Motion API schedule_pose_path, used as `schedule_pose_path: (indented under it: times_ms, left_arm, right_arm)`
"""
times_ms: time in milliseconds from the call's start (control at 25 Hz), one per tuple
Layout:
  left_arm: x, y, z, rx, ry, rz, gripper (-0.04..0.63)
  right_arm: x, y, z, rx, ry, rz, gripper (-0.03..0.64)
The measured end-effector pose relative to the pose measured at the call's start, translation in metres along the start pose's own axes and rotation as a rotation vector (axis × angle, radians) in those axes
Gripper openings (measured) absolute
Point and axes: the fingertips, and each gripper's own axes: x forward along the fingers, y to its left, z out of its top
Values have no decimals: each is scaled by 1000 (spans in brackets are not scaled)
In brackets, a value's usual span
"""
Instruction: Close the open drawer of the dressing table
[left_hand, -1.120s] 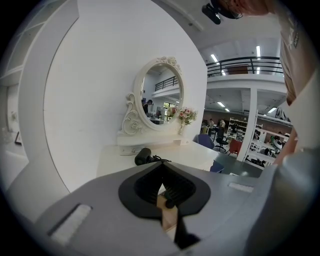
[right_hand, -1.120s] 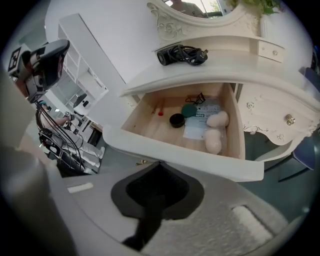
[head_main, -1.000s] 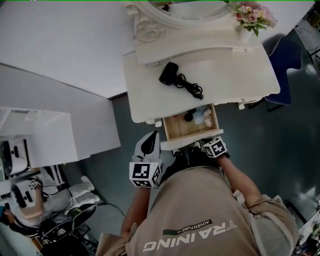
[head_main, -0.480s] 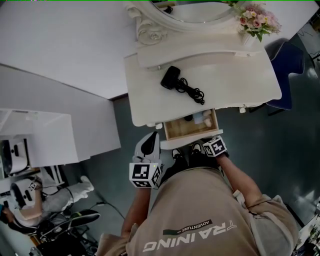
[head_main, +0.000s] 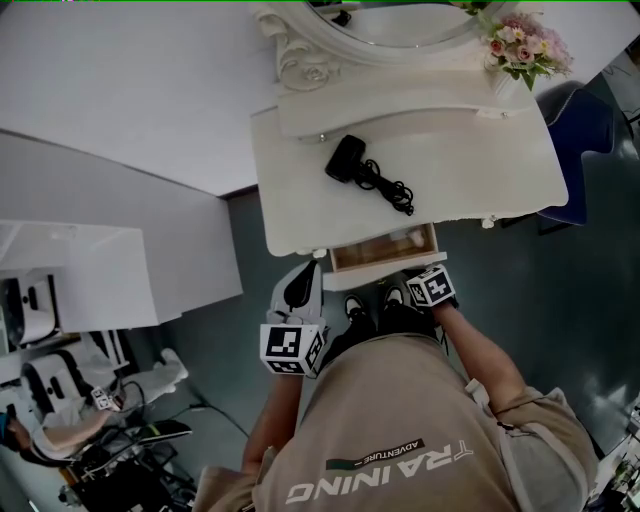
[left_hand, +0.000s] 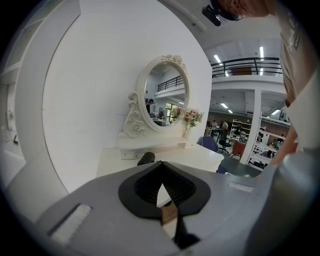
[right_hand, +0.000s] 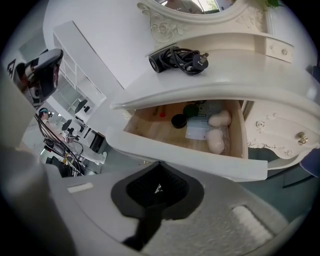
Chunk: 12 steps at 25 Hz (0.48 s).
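The white dressing table's tabletop (head_main: 300, 190) stood ahead of us, and its wood-lined drawer (right_hand: 165, 127) sat partly open beneath the front edge, with small items inside. We held the right gripper (right_hand: 158, 188) low at the drawer's white front panel (right_hand: 200, 160), jaws together and empty, since we judged a blunt closed tip best for pushing. The left gripper (left_hand: 161, 186), likewise closed on nothing, hung aside near the table's left corner.
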Motion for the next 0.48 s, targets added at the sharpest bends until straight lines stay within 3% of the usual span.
schedule_pose_path:
  times_ms: [480]
  left_arm:
    - [1, 20, 4, -20, 1, 39, 18]
  right_arm:
    - [5, -18, 40, 27, -37, -22, 2]
